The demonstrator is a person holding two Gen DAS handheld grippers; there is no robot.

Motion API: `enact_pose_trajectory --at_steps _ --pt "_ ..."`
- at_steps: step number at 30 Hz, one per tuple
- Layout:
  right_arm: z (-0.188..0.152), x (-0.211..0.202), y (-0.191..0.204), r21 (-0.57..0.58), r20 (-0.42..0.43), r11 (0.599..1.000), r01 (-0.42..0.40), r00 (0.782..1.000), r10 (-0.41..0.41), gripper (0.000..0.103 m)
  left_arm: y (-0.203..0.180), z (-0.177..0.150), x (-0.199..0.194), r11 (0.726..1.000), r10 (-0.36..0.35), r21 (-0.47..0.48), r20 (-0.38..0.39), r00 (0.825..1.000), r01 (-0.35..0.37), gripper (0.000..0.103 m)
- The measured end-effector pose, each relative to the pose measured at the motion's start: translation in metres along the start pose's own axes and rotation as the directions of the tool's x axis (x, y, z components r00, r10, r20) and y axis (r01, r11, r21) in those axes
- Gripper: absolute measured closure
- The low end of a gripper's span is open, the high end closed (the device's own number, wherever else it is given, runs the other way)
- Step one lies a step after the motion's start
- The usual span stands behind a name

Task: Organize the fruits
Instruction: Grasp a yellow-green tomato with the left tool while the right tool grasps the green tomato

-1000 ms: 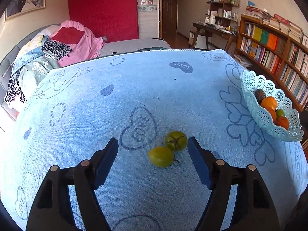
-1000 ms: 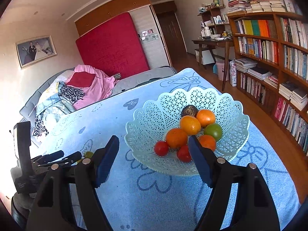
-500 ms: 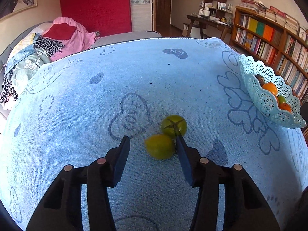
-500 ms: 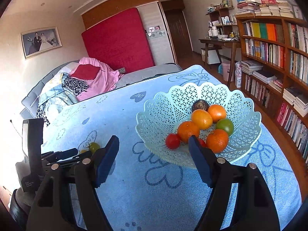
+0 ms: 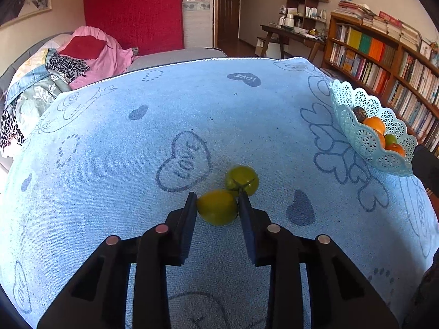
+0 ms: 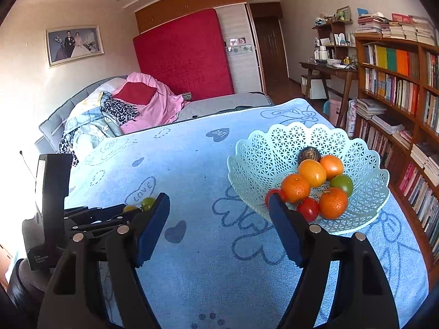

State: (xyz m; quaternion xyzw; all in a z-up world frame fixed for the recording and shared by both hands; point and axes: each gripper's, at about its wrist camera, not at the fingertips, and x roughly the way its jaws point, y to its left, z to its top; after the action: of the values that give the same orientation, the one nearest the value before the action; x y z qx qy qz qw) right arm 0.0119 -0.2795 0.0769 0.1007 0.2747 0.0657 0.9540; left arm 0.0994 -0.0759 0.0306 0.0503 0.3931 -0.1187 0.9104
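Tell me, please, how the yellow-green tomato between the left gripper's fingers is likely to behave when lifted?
The yellow-green tomato looks round and glossy, so it may slip or roll if the left hand-held gripper loosens. Its skin probably bruises under hard squeezing.

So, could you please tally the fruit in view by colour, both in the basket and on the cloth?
Orange: 4
Red: 2
Green: 3, one in the basket, two on the cloth
Dark brown: 1
Total: 10
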Motion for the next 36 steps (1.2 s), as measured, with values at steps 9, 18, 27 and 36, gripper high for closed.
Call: enact_pose_trajectory --at_steps 9,18,27,36 --pt "0.000 0.031 0.025 -0.035 -0.104 0.997 -0.075 0.992 0.071 0.027 0.019 -0.005 -0.027 0.997 0.070 -0.045 0.072 0.995 -0.067 0.072" --pt "-0.002 0.080 0.063 -0.109 -0.250 0.984 -0.140 0.962 0.109 0.031 0.036 -0.009 -0.042 0.978 0.194 -0.101 0.114 0.974 -0.183 0.072" --pt "-0.008 0.119 0.095 -0.189 -0.325 0.970 -0.151 0.942 0.083 0.043 0.043 -0.010 -0.043 0.963 0.249 -0.134 0.101 0.963 -0.235 0.072" --pt "-0.007 0.138 0.105 -0.190 -0.341 0.971 -0.149 0.937 0.077 0.056 0.047 -0.011 -0.040 0.961 0.250 -0.145 0.091 0.964 -0.235 0.072"
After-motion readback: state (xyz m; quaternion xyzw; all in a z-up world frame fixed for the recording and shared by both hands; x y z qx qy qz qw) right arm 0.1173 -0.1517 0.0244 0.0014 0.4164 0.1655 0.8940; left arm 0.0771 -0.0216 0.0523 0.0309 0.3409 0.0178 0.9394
